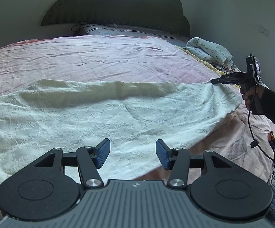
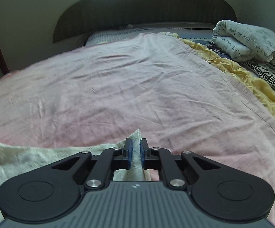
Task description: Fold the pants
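White pants (image 1: 118,114) lie lengthwise left-right; right hand-held gripper (image 2: 135,152) pinches their right end, left hand-held gripper (image 1: 133,154) hovers wide over near edge.

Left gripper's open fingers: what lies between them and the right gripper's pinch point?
Only the white pants, spread on the pink sheet; the left wrist view shows it. The left gripper hovers open, the right gripper pinches their edge.

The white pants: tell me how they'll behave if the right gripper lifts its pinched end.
Likely floppy: the pants lie wrinkled and draped over the bed. Probably light; the right gripper bunches the cloth thinly between its pads. The rest would likely trail, since the left gripper is open.
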